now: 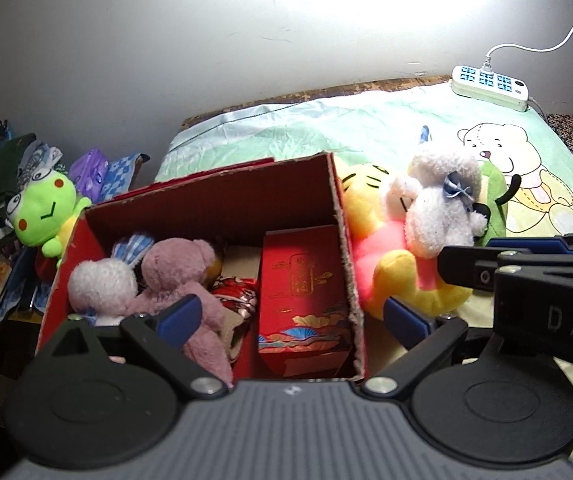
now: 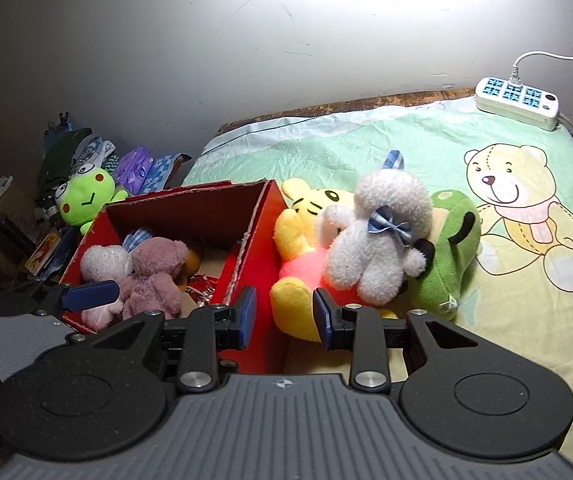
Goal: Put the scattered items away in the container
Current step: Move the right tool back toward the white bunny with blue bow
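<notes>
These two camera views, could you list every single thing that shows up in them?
Cardboard box: one, red, on the bed.
Plush toys in the box: pink bear, white rabbit.
Gift box: one, red with gold print, upright in the cardboard box.
Plush toys on the bed, piled right of the box: yellow tiger, white bear with blue bow, green frog.
Frog plush: one, bright green, left of the box.
Bedsheet: green and yellow, bear print.
Power strip: one, white, far corner.
Left gripper: open, over the box.
Right gripper: open, before the tiger.
</notes>
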